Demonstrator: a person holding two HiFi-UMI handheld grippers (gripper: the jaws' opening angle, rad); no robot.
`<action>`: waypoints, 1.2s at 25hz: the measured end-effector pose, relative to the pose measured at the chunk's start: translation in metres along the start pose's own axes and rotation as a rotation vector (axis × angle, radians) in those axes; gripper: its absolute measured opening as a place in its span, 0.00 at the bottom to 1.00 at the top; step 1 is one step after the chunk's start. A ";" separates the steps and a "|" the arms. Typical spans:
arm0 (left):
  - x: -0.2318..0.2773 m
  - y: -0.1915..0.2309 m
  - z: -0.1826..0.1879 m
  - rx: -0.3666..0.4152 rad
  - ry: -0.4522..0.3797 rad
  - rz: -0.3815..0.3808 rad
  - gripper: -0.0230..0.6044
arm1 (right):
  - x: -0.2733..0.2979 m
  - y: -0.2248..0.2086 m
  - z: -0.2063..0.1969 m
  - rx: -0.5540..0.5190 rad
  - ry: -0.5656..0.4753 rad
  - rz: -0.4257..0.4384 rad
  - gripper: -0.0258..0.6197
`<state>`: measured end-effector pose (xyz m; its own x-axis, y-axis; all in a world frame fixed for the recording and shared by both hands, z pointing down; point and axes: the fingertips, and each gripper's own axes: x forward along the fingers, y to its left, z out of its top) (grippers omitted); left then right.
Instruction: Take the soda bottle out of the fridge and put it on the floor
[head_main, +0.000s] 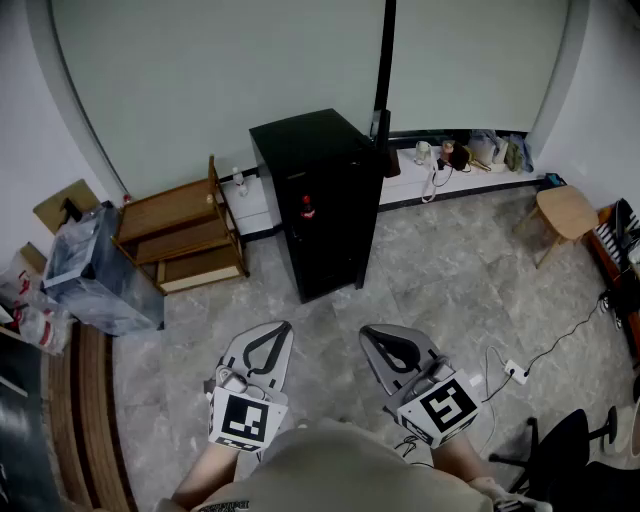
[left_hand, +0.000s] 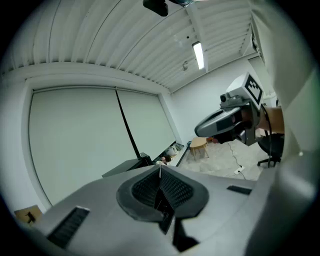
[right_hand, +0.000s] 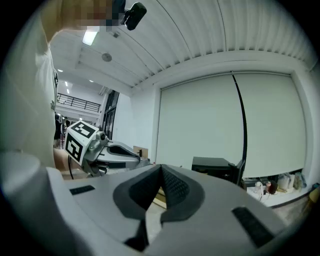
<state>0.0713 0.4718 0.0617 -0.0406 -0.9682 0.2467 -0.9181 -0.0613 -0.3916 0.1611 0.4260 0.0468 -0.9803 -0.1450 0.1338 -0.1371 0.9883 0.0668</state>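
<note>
At the bottom of the head view, the grey two-jaw left gripper (left_hand: 160, 172) and its right gripper (right_hand: 161, 170) twin are held clenched on nothing. No soda bottle is seen; it is presumably shut inside the small black box-shaped fridge (head_main: 320, 200) at frame centre. The fridge should be approached first, and one gripper's jaws released for the door edge.

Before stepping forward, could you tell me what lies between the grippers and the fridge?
Only bare tiled floor, in the head view, separates the left gripper and right gripper from the fridge.
</note>
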 end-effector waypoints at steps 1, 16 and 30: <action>0.001 0.001 0.000 0.003 -0.001 0.000 0.05 | 0.001 -0.002 0.000 0.008 -0.002 -0.005 0.03; 0.006 0.002 -0.001 0.003 0.020 0.026 0.05 | 0.005 -0.008 -0.007 -0.032 0.031 0.016 0.03; 0.025 -0.045 0.007 -0.010 0.039 0.032 0.05 | -0.039 -0.031 -0.045 -0.012 0.097 0.032 0.04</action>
<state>0.1145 0.4485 0.0789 -0.0846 -0.9596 0.2685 -0.9200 -0.0283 -0.3910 0.2096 0.3989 0.0839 -0.9659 -0.1174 0.2309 -0.1032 0.9920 0.0727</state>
